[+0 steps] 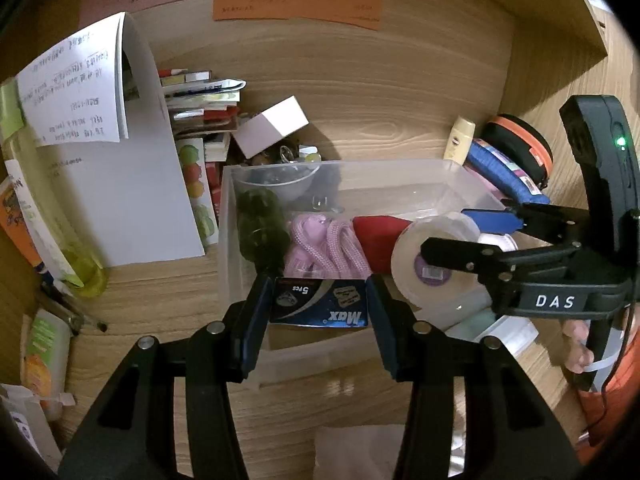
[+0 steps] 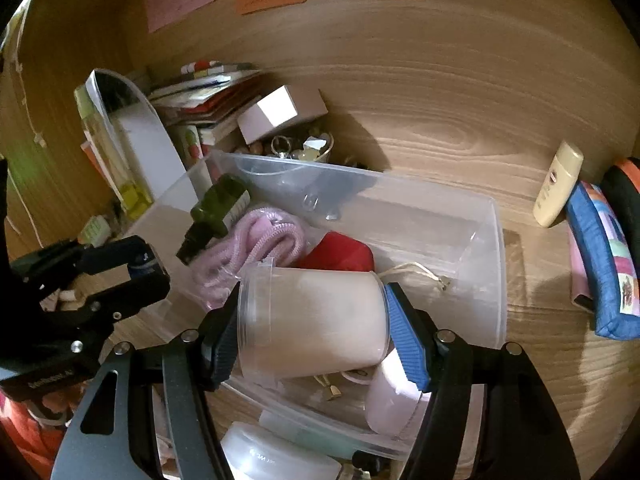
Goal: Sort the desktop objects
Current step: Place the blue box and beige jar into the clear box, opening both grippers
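Note:
A clear plastic bin [image 1: 400, 172] [image 2: 486, 280] stands on the wooden desk. It holds a dark green bottle [image 1: 260, 224] [image 2: 218, 210], pink rope [image 1: 328, 246] [image 2: 260, 232] and a red item [image 1: 380, 236] [image 2: 340, 256]. My left gripper [image 1: 320, 300] is shut on a dark blue "Max" card pack [image 1: 320, 302] at the bin's near wall. My right gripper [image 2: 312, 324] is shut on a frosted white jar [image 2: 312, 316] [image 1: 432, 264], held on its side over the bin.
Books [image 1: 204, 104] and a white box [image 1: 272, 126] stand behind the bin, with papers [image 1: 132, 160] and bottles [image 1: 48, 344] at left. A cream bottle [image 2: 558, 184], blue pouch [image 2: 604, 264] and orange-black case [image 1: 520, 148] lie at right. Coloured notes [image 1: 296, 0] hang on the back wall.

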Available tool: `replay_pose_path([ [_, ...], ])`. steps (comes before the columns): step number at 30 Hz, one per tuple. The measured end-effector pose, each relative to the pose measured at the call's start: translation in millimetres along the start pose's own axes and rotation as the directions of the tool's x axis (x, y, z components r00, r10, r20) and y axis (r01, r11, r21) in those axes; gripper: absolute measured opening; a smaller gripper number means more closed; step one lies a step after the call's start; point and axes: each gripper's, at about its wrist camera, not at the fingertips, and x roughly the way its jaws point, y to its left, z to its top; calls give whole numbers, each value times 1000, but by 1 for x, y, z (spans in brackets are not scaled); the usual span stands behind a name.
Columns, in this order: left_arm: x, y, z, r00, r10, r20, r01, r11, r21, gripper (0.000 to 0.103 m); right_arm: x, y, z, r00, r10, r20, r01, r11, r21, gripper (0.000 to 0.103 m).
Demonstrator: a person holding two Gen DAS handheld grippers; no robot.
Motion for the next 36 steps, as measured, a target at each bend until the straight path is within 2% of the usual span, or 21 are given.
replay_pose_path([
  [7,-1,2,1,1000,-16,-5,15,1000,-14,48,2,7,-2,999,5,-35,-5,1000,-20,66],
  [13,-7,-4,3,1000,-6,2,6,1000,-3,48,-31,6,-9,999,22,33,-22,999,-28,66],
  [19,-28,-17,5,999,2,41,-2,1000,4,64,-78,-4,-18,991,-33,131,37,999,-29,68],
  [24,-46,-39,5,998,3,67,-5,1000,30,75,-99,-18,-33,982,-78,169,82,997,-16,70],
  [29,-46,-65,0,999,-19,44,17,999,47,78,-101,-36,-52,984,-103,144,104,995,3,70],
  [36,-28,-94,-11,998,-41,-50,43,998,41,78,-92,-68,-80,990,-115,80,112,993,38,70],
])
